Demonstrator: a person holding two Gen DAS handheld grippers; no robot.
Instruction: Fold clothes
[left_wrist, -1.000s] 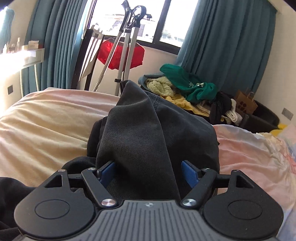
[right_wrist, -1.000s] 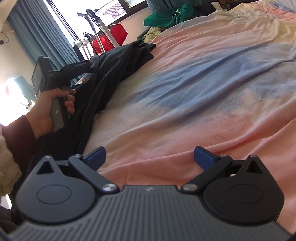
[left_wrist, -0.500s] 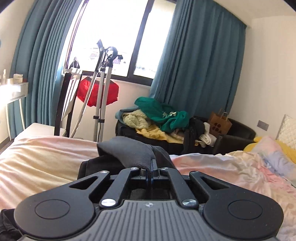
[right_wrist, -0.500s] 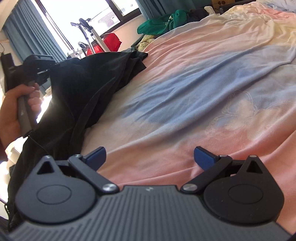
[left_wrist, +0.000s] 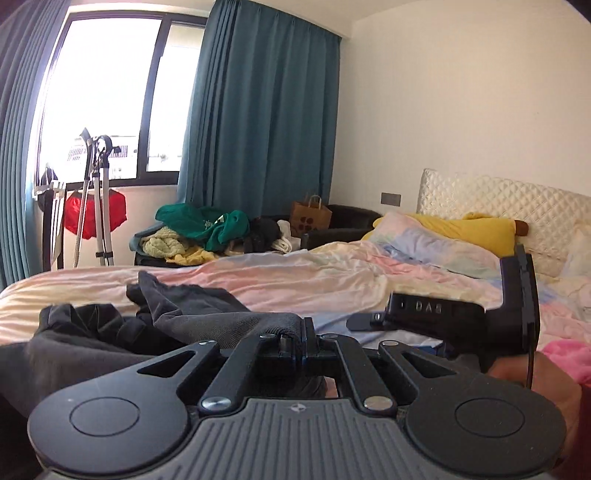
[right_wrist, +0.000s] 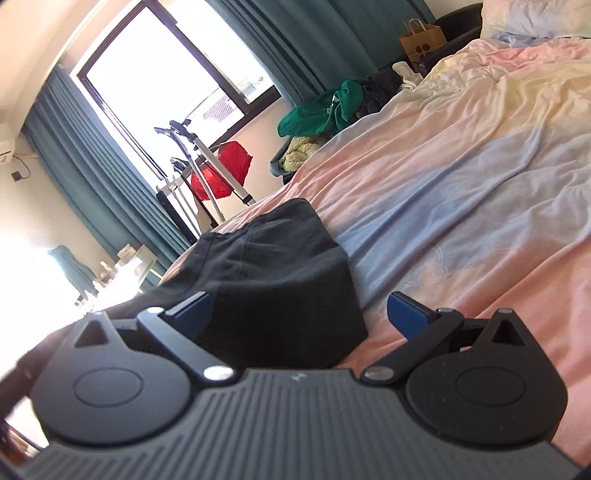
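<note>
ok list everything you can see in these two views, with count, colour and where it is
dark garment: one, charcoal black, bunched at the bed's near edge
bed cover: one, pastel pink, blue and cream, spread over the bed
pillows: two, one yellow, one pastel, at the headboard
headboard: one, cream quilted, against the wall
clothes pile: one heap, green, yellow and dark, beyond the bed
paper bag: one, brown, beside the pile
curtains: teal, flanking the window
red cloth: one, under the window
left tongs: shut on the dark garment
right tongs: open, at the garment's corner
</note>
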